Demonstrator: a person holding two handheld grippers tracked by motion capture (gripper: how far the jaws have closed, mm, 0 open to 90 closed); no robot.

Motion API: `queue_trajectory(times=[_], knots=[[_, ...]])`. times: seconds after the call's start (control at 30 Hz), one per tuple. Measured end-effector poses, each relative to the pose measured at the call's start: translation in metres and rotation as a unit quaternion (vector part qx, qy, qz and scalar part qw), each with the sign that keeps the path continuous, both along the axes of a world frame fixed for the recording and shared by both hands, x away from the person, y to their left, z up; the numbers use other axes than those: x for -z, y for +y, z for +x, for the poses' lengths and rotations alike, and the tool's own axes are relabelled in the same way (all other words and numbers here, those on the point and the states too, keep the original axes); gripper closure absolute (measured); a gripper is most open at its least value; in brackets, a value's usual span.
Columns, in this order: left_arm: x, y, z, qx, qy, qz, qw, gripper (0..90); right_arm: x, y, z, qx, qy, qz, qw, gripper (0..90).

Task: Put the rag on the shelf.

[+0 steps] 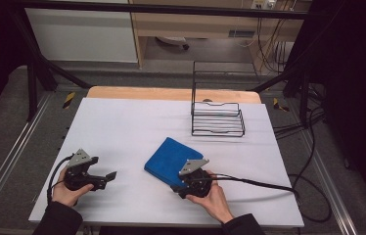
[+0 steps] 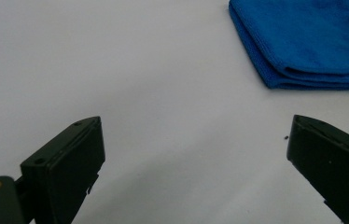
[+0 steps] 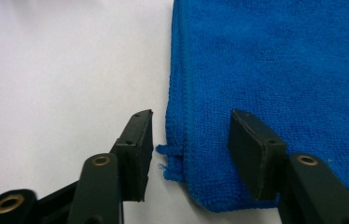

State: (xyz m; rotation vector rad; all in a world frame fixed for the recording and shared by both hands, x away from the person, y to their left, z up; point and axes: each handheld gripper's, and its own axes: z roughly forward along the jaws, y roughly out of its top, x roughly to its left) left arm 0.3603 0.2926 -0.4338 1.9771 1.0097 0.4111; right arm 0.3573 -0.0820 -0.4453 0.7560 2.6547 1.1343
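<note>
A folded blue cloth [image 1: 169, 156] lies flat near the middle of the white table cover. My right gripper [image 1: 183, 182] sits at the cloth's near corner, held by a hand. In the right gripper view the right gripper [image 3: 191, 135] is open. Its left jaw is over bare table and its right jaw over the blue cloth [image 3: 280, 70], so the folded edge lies between them. My left gripper [image 1: 106, 180] rests at the table's front left, well apart from the cloth. In the left gripper view the left gripper [image 2: 196, 140] is wide open over bare table, with the cloth [image 2: 303, 42] far ahead to the right.
A black wire rack [image 1: 217, 118] with a tall back frame stands at the back right of the table [image 1: 122, 122]. A black cable [image 1: 259, 183] trails from the right gripper off the right edge. Dark frame bars surround the table.
</note>
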Motion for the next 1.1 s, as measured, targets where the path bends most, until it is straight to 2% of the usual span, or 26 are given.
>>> queue_trajectory(times=[0.13,0.3,0.33,0.43,0.5,0.53,0.57,0.67,0.8,0.83,1.0,1.07,1.1], knots=[[0.0,0.0,0.0,-0.001,0.0,-0.001,1.0,4.1,0.003,0.001,-0.001,-0.002,-0.017,-0.013,0.9998,58.7],[0.0,0.0,0.0,-0.001,0.0,-0.002,1.0,4.2,0.004,0.002,-0.003,-0.01,-0.036,-0.027,0.999,59.5],[0.0,0.0,0.0,-0.001,0.0,-0.003,1.0,4.2,0.004,0.004,-0.005,-0.014,-0.047,-0.039,0.998,59.8],[0.0,0.0,0.0,-0.002,0.001,-0.004,1.0,4.3,0.003,0.006,-0.006,-0.014,-0.051,-0.047,0.9975,60.7],[0.0,0.0,-0.001,-0.002,0.0,-0.004,1.0,4.3,0.003,0.005,-0.004,-0.012,-0.051,-0.049,0.9974,67.1],[-0.001,0.0,-0.001,-0.002,0.0,-0.004,1.0,4.3,0.003,0.005,-0.004,-0.012,-0.051,-0.049,0.9974,67.1],[-0.001,0.0,-0.001,-0.001,0.0,-0.004,1.0,4.3,0.003,0.005,-0.003,-0.01,-0.056,-0.052,0.997,73.7],[0.0,0.0,-0.001,-0.002,0.001,-0.004,1.0,4.4,0.002,0.004,0.0,-0.005,-0.053,-0.054,0.9971,80.0],[0.0,0.0,0.0,-0.002,0.001,-0.005,1.0,4.5,0.001,0.003,0.002,-0.005,-0.05,-0.054,0.9973,82.9],[0.0,0.0,0.0,-0.003,0.001,-0.005,1.0,4.5,0.0,0.004,0.003,0.004,-0.04,-0.049,0.998,84.1],[0.0,0.001,0.0,-0.003,0.0,-0.007,1.0,4.6,-0.004,0.003,0.004,0.008,-0.034,-0.037,0.9987,85.1],[0.0,0.001,0.0,-0.004,0.001,-0.007,1.0,4.7,-0.01,0.003,0.001,0.01,-0.021,-0.015,0.9996,85.4],[0.0,0.001,0.0,-0.004,0.001,-0.007,1.0,4.7,-0.01,0.003,0.001,0.01,-0.021,-0.015,0.9996,85.4]])
